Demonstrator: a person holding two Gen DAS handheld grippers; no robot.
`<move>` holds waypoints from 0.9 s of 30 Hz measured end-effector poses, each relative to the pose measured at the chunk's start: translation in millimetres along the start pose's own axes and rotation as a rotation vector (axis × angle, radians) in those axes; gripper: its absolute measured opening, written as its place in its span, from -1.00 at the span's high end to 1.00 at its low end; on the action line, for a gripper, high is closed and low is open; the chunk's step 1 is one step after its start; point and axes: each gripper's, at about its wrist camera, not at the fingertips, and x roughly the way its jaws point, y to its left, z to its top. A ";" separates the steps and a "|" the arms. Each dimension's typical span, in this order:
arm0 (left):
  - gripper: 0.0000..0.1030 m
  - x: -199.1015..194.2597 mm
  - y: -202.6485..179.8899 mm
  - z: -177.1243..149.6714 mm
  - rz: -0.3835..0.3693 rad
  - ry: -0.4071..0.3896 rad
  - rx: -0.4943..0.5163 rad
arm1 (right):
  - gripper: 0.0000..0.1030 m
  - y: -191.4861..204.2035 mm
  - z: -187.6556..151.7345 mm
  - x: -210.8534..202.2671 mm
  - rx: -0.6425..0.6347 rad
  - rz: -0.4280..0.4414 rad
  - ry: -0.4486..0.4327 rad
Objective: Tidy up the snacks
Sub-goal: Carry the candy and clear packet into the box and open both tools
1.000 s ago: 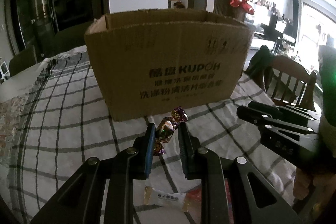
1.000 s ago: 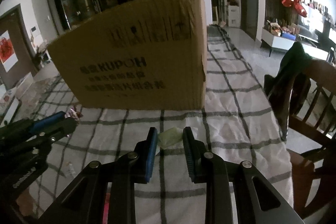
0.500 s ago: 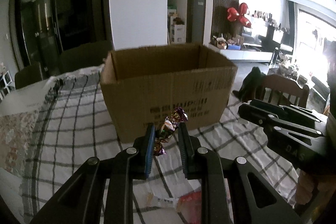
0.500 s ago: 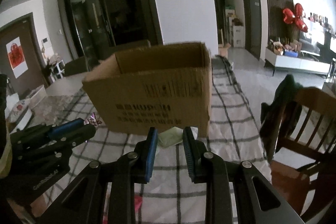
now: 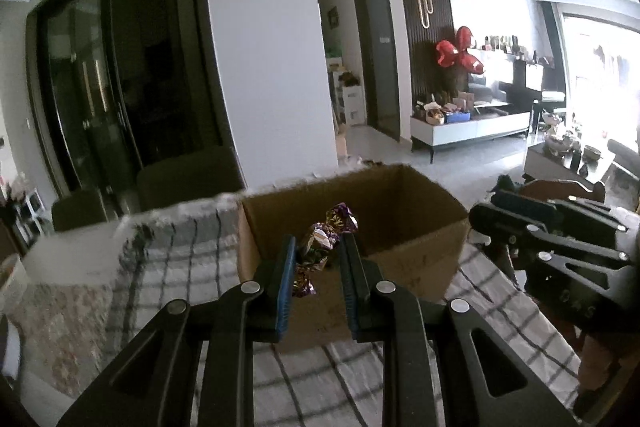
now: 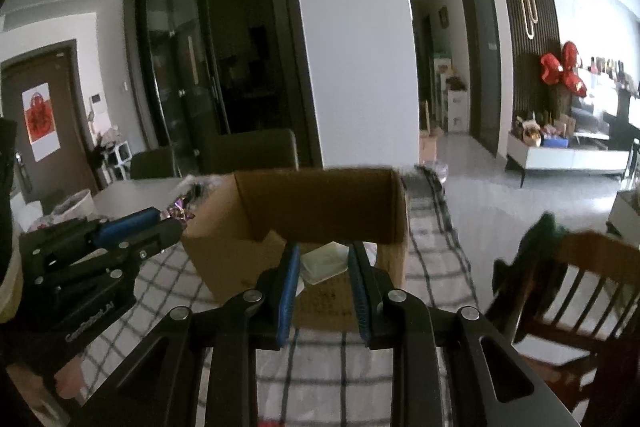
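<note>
Left wrist: left tool [image 5: 316, 259] clamps purple candy [image 5: 322, 247] above box rim [image 5: 416, 171]; right tool [image 6: 324, 267] clamps pale packet [image 6: 324, 261]

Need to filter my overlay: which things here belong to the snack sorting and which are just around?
Job:
- foil-wrapped candy in left gripper
- pale green packet in right gripper
- open cardboard box

Just around:
- checked tablecloth
- wooden chair
- red balloon

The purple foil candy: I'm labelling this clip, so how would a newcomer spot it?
Find the open brown cardboard box on the checked tablecloth. In front of it the left gripper pinches a crinkly purple-and-gold foil-wrapped candy; the right gripper's snack is pale and flat.
</note>
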 end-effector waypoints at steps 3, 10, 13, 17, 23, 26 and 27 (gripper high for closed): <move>0.57 7.5 4.9 11.3 0.004 -0.009 0.002 | 0.49 0.3 14.7 3.6 -0.015 -0.001 -0.036; 0.57 40.7 14.7 30.6 -0.028 0.018 -0.017 | 0.49 -4.4 36.5 30.6 -0.028 -0.006 -0.048; 0.56 58.9 17.9 32.4 -0.035 0.044 -0.021 | 0.49 -8.4 41.1 44.6 -0.031 -0.009 -0.035; 0.44 79.6 20.5 34.3 -0.031 0.066 -0.029 | 0.48 -13.9 44.1 62.0 -0.035 -0.027 -0.013; -0.29 82.7 24.1 30.4 0.019 0.051 -0.037 | -0.12 -19.3 40.0 71.1 -0.021 -0.094 -0.002; -0.36 73.3 21.9 23.1 0.042 0.049 -0.033 | -0.12 -17.7 36.1 63.7 -0.036 -0.120 -0.021; -0.37 70.4 21.5 21.8 0.045 0.048 -0.034 | -0.13 -17.2 34.0 60.1 -0.034 -0.121 -0.020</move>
